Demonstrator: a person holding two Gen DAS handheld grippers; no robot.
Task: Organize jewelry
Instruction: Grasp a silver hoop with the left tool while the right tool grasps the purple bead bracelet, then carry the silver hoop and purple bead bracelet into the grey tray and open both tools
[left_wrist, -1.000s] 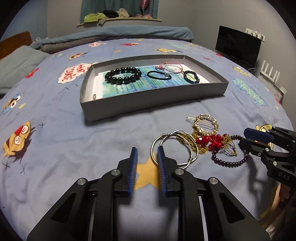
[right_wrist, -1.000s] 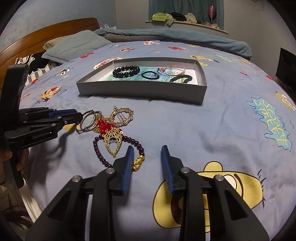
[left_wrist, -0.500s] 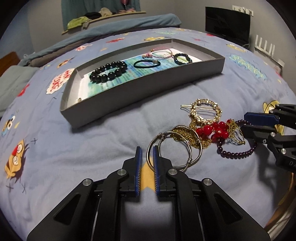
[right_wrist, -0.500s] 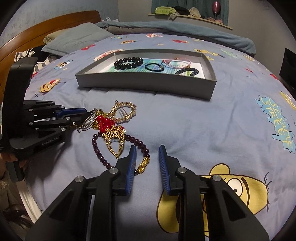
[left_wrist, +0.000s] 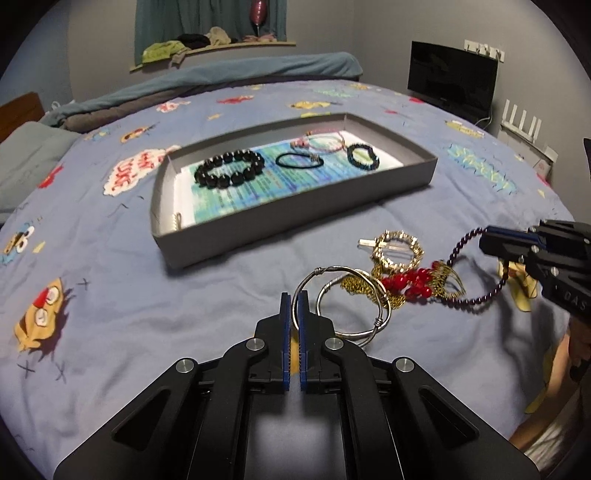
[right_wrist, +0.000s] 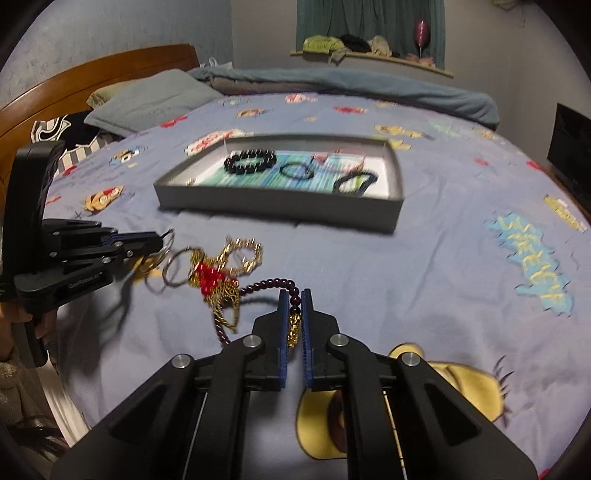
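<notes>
Your left gripper (left_wrist: 294, 301) has its jaws pressed together on the rim of a silver bangle (left_wrist: 334, 295), one of the wire hoops lying at the near edge of the tangled pile. Your right gripper (right_wrist: 294, 301) is closing its jaws on the dark purple bead bracelet (right_wrist: 271, 285), with the bracelet's gold charm (right_wrist: 293, 325) caught between the pads. You hold two pieces from opposite sides because the heap is interlocked: the bangles, a gold chain (left_wrist: 356, 286), a red bead cluster (left_wrist: 406, 286) and the bead strand cross one another, so pulling either alone would likely drag the rest. The bead strand already arcs clear of the blue bedspread (left_wrist: 110, 302) toward the right gripper, which suggests the pull-apart is under way. The round gold hairpin (left_wrist: 397, 249) lies on the far side of the pile, touching it. Beyond sits the grey tray (left_wrist: 295, 218), where a black bead bracelet (left_wrist: 231, 172), a black hair tie (left_wrist: 299, 161), a pink bracelet (left_wrist: 325, 142) and a dark blue bracelet (left_wrist: 364, 157) are spaced apart rather than heaped, each kept separate.
</notes>
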